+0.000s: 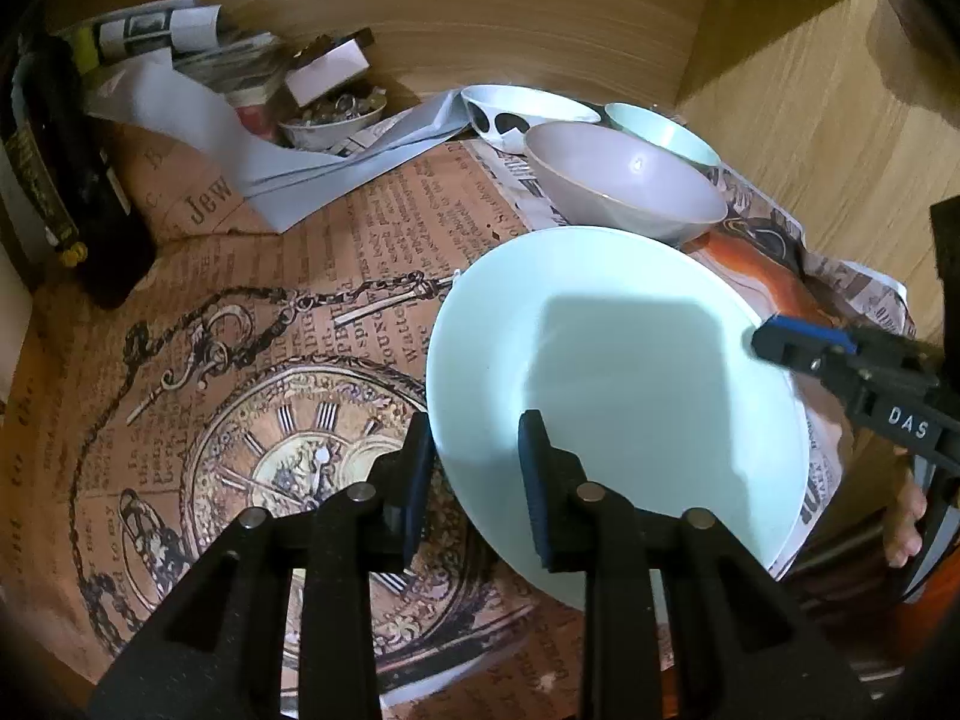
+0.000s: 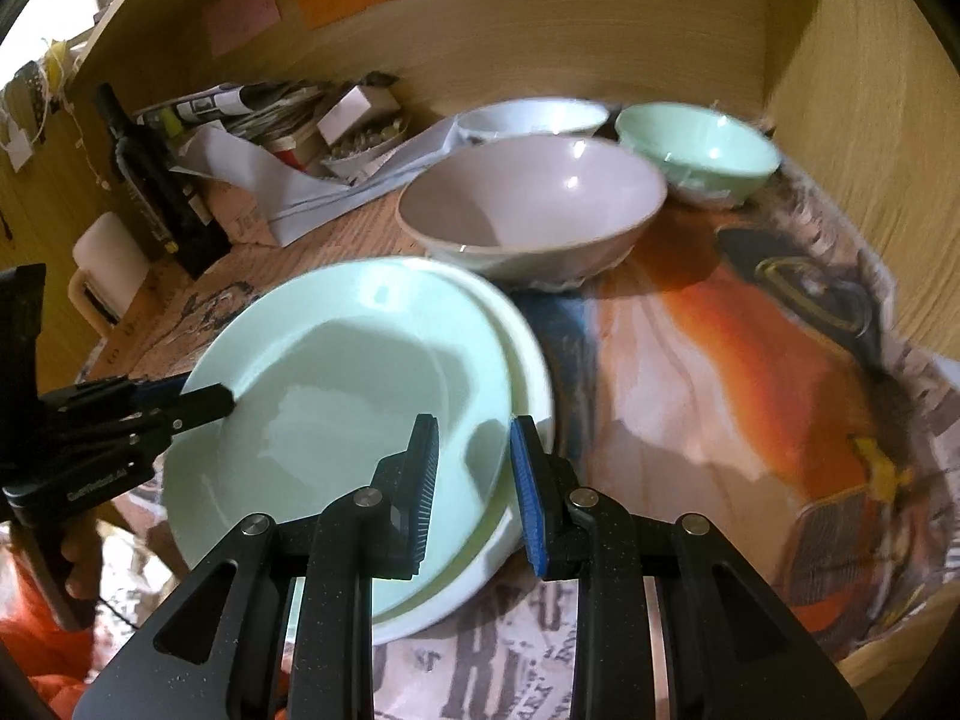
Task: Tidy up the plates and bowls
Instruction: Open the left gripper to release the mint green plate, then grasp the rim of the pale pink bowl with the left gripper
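A pale green plate lies on top of a white plate on the newspaper-lined shelf. My left gripper straddles the green plate's left rim with its jaws apart; it also shows in the right wrist view. My right gripper is open around the plates' right rim; its tip shows in the left wrist view. Behind stand a large pinkish bowl, a mint bowl and a white bowl with black spots.
A dark bottle stands at the left. Folded papers, a small box and a dish of small items crowd the back left. Wooden walls close the back and right. A white mug sits at the left.
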The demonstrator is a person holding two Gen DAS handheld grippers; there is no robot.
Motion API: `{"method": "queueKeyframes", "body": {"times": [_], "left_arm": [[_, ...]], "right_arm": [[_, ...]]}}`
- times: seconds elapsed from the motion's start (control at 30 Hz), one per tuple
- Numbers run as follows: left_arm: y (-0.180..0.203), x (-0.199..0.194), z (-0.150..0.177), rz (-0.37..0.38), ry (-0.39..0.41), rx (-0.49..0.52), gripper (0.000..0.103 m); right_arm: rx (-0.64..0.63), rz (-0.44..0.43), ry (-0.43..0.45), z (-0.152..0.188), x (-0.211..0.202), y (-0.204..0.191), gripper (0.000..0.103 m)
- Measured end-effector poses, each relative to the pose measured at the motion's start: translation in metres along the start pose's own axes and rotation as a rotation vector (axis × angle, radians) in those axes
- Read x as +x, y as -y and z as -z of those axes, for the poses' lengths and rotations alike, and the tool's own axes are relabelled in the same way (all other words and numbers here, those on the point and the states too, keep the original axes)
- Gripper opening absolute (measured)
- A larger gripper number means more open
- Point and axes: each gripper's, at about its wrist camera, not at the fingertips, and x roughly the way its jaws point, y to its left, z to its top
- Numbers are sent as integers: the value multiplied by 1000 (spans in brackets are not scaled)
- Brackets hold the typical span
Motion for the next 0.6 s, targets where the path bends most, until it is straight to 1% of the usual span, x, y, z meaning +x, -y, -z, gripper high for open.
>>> {"method": "queueKeyframes", "body": {"times": [0.13, 0.2, 0.27, 0.37, 0.4, 0.47, 0.53, 0.6], "left_arm": [[-1, -10, -5, -2, 47, 10, 34], [-2, -19, -10, -5, 84, 13, 41], [-3, -29, -17, -11, 129, 14, 51], [-5, -43, -28, -22, 186, 25, 55], [-5, -46, -32, -25, 202, 30, 56], [-5, -52, -40, -36, 235, 40, 62], [-5, -56, -49, -37, 258, 47, 65], [-5, -56, -60, -24, 268, 53, 66]], "right_arm": [[-29, 30, 43, -3, -11, -1, 24], [-30, 38, 58, -6, -15, 1, 25], [-20, 35, 71, -9, -19, 5, 29], [3, 42, 103, -15, -25, 13, 35], [11, 47, 116, -17, -28, 16, 36], [24, 54, 135, -21, -32, 21, 36], [41, 53, 154, -27, -36, 26, 36], [51, 55, 170, -31, -39, 29, 37]]}}
